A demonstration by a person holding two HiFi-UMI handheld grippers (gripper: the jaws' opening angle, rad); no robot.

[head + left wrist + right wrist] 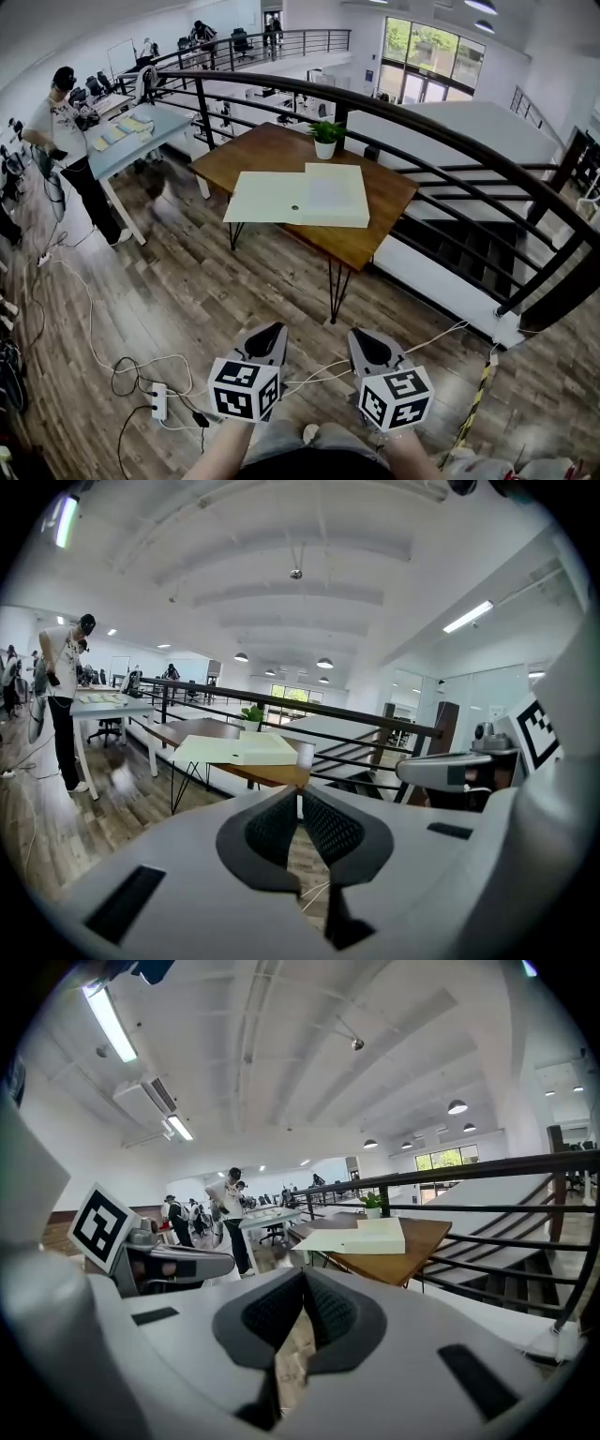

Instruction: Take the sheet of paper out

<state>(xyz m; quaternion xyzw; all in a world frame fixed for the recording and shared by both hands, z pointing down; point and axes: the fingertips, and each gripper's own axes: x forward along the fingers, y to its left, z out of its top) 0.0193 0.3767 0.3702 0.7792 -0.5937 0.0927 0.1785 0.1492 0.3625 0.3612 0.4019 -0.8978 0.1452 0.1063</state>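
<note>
So both grippers hang low by the person's waist, well short of the wooden counter, and my guess is that's just the walk-up pose. The left gripper and right gripper each have their jaws pressed together with nothing between them.

Count on the counter: one flat pale panel, one thicker white slab touching it, and one potted plant. The sheet of paper is presumably in that pale pair, but I can't tell which.
</note>
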